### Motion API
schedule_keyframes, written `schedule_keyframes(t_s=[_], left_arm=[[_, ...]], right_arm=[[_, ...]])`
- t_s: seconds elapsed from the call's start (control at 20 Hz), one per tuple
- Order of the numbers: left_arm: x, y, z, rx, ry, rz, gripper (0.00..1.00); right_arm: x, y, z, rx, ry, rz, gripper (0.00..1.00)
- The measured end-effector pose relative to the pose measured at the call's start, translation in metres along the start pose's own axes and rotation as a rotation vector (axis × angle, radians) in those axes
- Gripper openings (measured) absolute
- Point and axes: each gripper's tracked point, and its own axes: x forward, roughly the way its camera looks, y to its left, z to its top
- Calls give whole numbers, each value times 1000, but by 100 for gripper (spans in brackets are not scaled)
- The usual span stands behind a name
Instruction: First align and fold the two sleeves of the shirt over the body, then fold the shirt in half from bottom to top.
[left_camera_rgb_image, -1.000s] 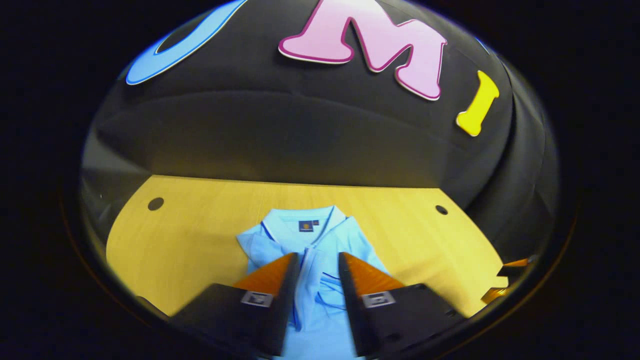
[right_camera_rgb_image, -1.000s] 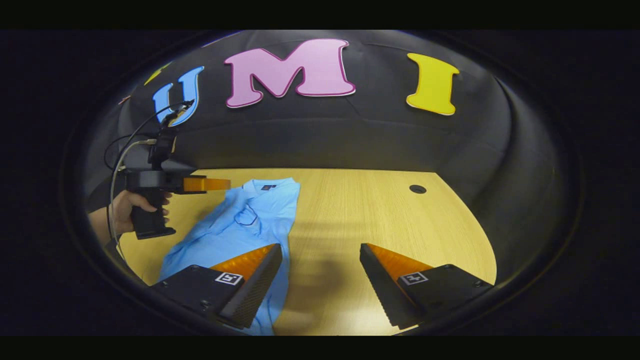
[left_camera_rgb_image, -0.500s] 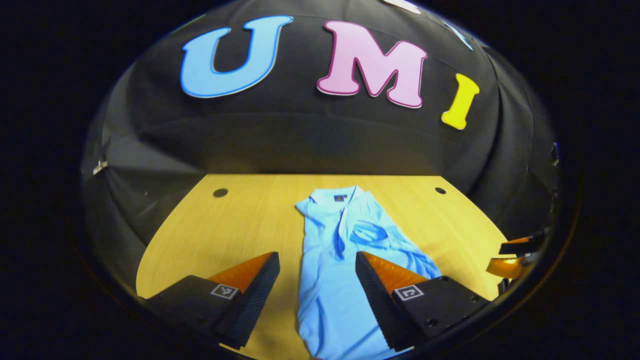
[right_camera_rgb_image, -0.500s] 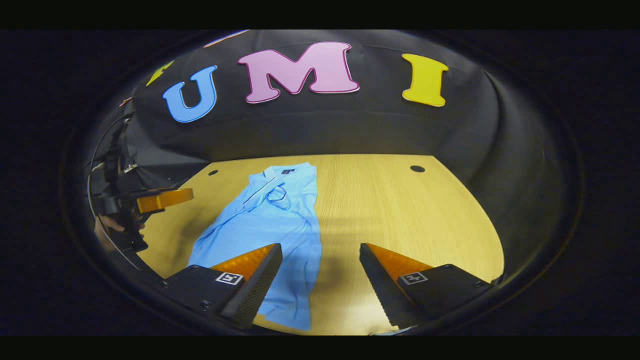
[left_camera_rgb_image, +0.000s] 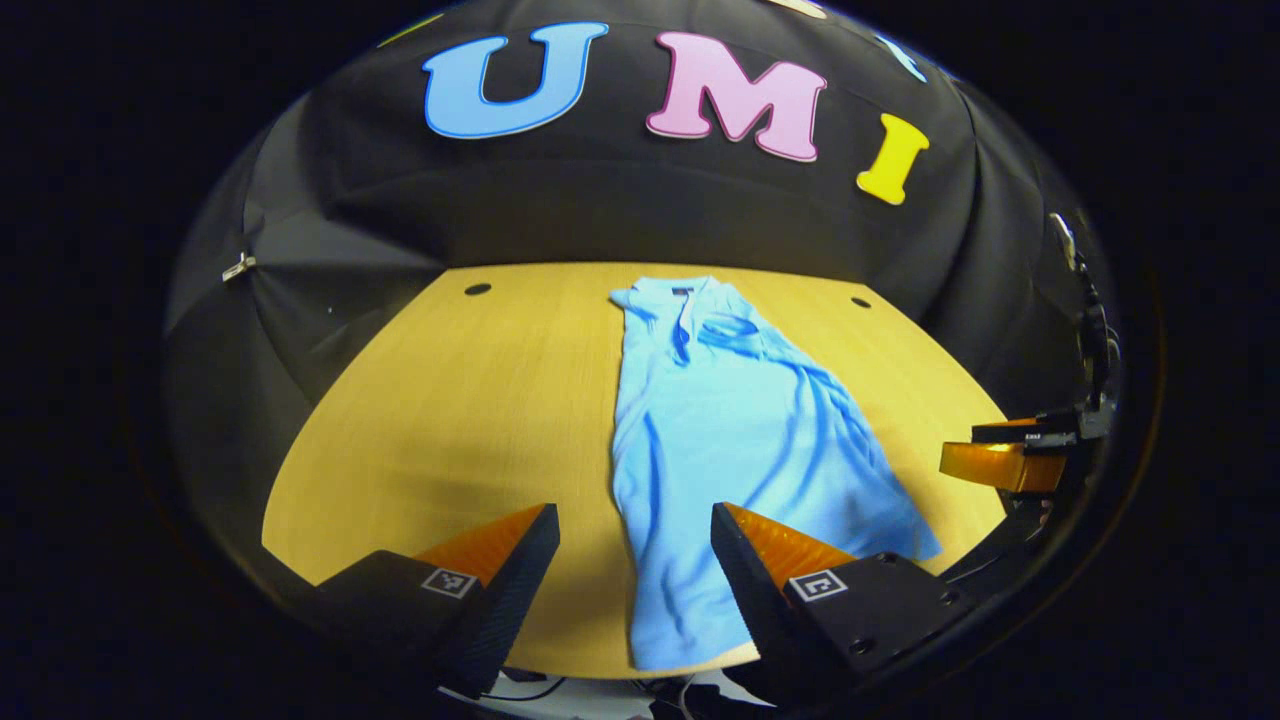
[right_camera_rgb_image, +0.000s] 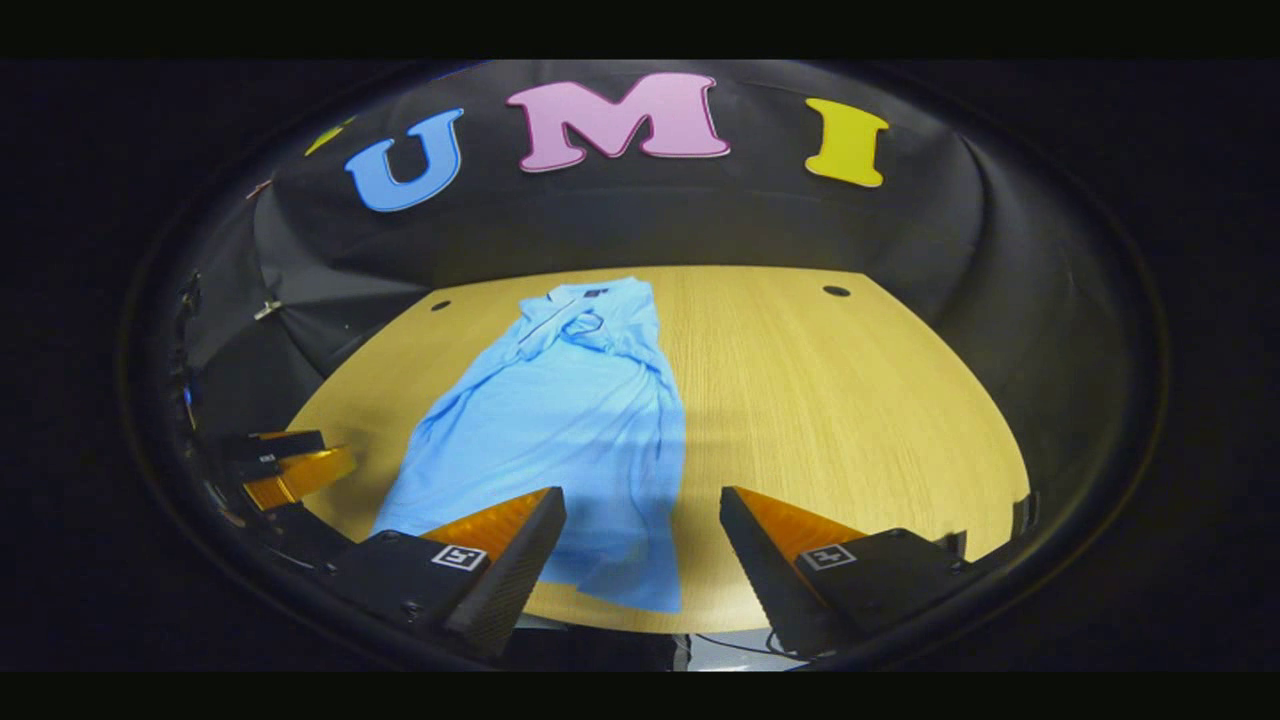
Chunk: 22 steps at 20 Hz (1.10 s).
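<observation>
Shirt (left_camera_rgb_image: 720, 430) lies lengthwise on the table (left_camera_rgb_image: 450, 400), collar at the far edge, hem at the near edge, sleeves tucked over the body. Left gripper (left_camera_rgb_image: 635, 545) hangs spread and empty above the hem's left corner, its view catching the right gripper at the shirt's right. Right gripper (right_camera_rgb_image: 642, 530) also spread, empty, over the hem's right corner, its view showing the left one beside the shirt's left edge

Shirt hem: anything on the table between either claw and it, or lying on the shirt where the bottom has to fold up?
Nothing visible. The shirt lies flat on the table, sleeves folded in, nothing resting on it. The left claw and right claw are both open near the hem, with clear space before them.
</observation>
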Motion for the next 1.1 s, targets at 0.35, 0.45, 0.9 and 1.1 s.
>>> schedule_keyframes(t_s=[0.35,0.45,0.9,1.1], left_arm=[[15,-19,-71,111,111,31,98],[18,-18,-83,122,140,42,95],[20,-34,-94,74,191,2,80],[25,-52,-92,74,202,-32,32]], right_arm=[[18,0,-73,-11,116,-55,98],[25,0,-87,3,141,-60,97],[37,5,-89,-39,162,-29,67],[38,10,-89,-38,205,6,14]])
